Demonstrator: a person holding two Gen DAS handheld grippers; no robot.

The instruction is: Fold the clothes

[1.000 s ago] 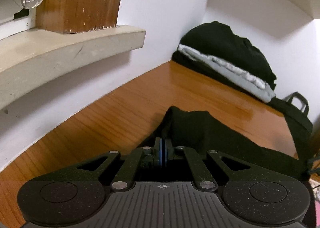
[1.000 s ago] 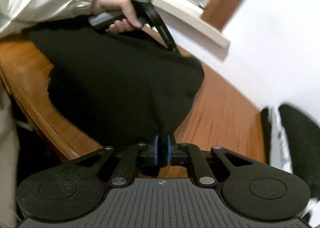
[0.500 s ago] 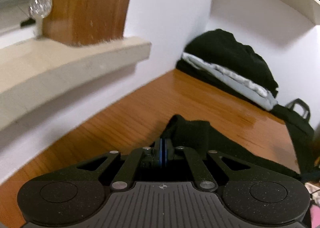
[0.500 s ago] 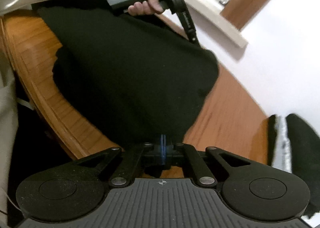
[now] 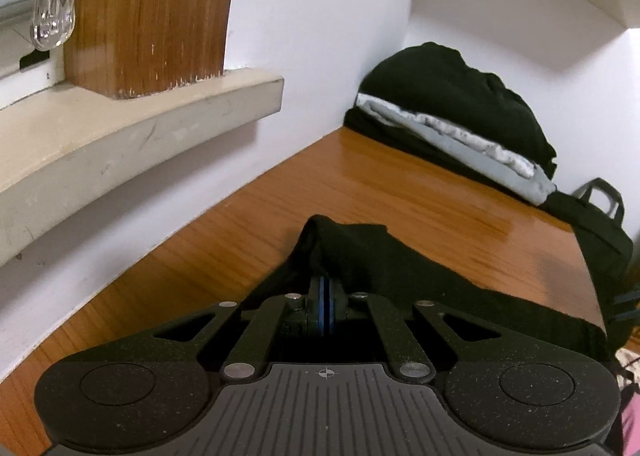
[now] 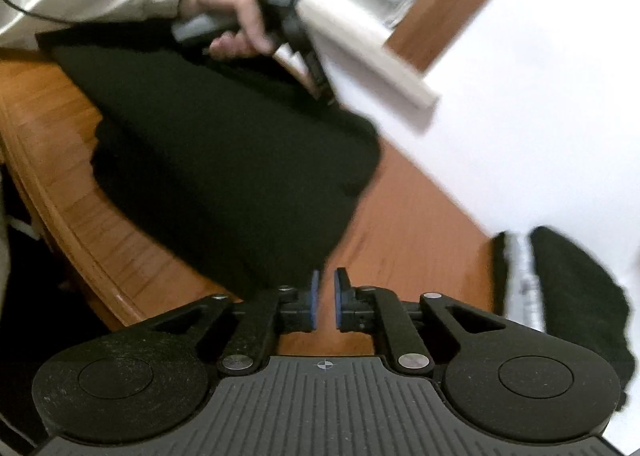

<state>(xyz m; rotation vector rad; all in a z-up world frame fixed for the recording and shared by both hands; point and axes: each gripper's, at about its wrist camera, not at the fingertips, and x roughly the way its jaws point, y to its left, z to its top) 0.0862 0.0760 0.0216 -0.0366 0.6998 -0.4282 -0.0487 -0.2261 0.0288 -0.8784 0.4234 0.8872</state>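
Note:
A black garment [image 6: 224, 160] lies spread on the wooden table [image 6: 400, 240]. In the left wrist view my left gripper [image 5: 325, 296] is shut on a raised fold of the black garment [image 5: 400, 268] near the wall. The right wrist view shows that left gripper [image 6: 324, 96] at the cloth's far edge, held by a person's hand [image 6: 228, 12]. My right gripper [image 6: 325, 296] is at the garment's near corner. Its jaws are opening, with a narrow gap and bare wood between the pads. The cloth's edge lies just left of the left pad.
A pile of folded black and grey clothes [image 5: 460, 124] fills the table's far corner, also visible as the pile [image 6: 568, 288]. A black bag strap [image 5: 600, 208] sits beside it. A window sill [image 5: 120, 136] juts from the wall. The table's front edge [image 6: 60, 208] runs at left.
My right gripper's pads, pressed together on the garment's corner half a second ago, have parted and the cloth is out of them. The left gripper keeps its hold.

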